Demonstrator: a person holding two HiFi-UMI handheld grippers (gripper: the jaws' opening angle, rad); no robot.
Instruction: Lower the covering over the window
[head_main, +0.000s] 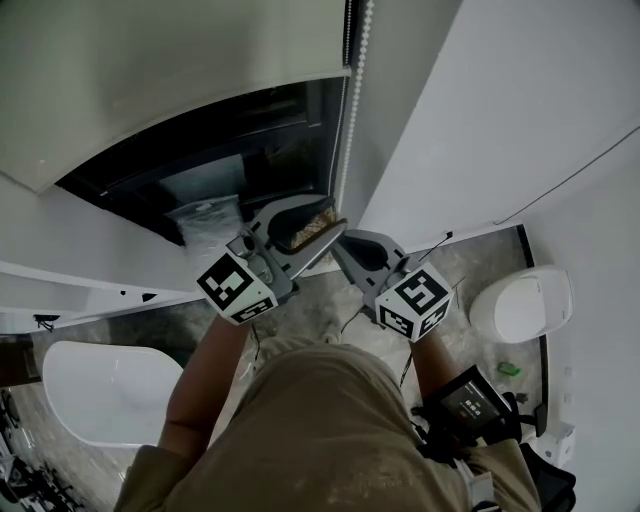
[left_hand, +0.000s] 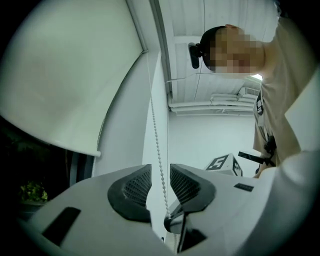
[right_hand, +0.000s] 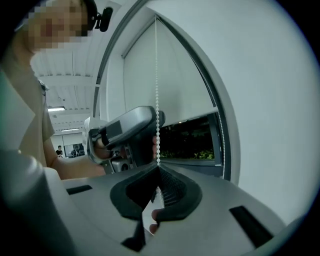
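Observation:
A white roller blind (head_main: 150, 80) covers the upper part of a dark window (head_main: 240, 150). Its white bead chain (head_main: 352, 100) hangs along the window's right frame. In the left gripper view the chain (left_hand: 156, 145) runs through the gap between the pads of my left gripper (left_hand: 160, 172), which is open; the pads do not touch it. Lower on the chain (right_hand: 157, 85), my right gripper (right_hand: 158, 167) is shut on it, the beads entering at its closed tips. In the head view the left gripper (head_main: 335, 225) and right gripper (head_main: 340, 250) meet tip to tip just below the chain's foot.
A white wall (head_main: 500, 100) stands close on the right of the chain. A white sill (head_main: 80, 280) runs below the window. On the floor are a white basin (head_main: 110, 390) at left and a white rounded fixture (head_main: 520, 305) at right. Greenery (right_hand: 200, 155) shows outside.

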